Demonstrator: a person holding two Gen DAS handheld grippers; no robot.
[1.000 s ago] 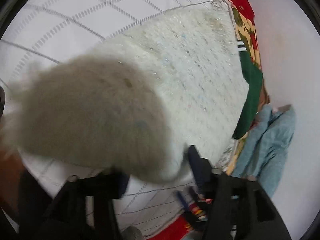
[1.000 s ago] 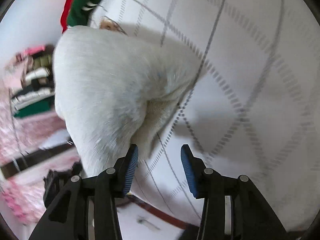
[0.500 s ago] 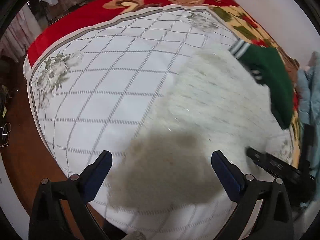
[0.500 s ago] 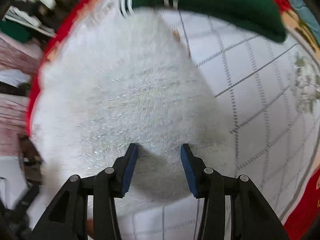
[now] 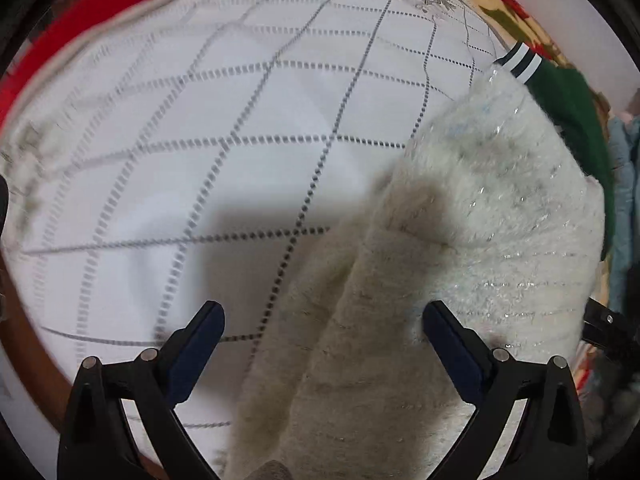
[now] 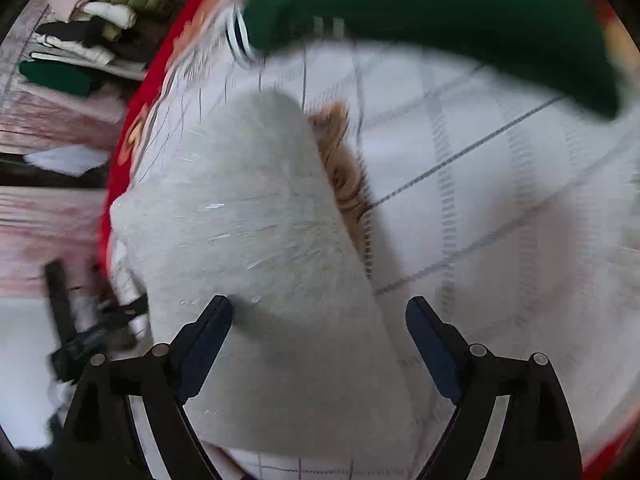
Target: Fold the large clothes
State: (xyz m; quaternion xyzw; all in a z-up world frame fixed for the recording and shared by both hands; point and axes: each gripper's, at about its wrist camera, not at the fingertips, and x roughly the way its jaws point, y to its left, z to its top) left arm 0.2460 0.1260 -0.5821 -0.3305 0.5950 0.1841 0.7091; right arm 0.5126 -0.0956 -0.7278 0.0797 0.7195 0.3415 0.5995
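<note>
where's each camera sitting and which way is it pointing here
Left wrist: on the left gripper, looking down along its open fingers at the fluffy white sweater on the quilt.
Right wrist: on the right gripper, fingers open over the same sweater.
Shared: sweater, quilt, green garment.

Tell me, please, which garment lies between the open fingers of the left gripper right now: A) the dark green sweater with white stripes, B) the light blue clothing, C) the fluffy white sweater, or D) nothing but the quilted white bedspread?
C: in the left wrist view the fluffy white sweater runs down between the spread fingers of the left gripper, while the green sweater lies beyond it.
</note>
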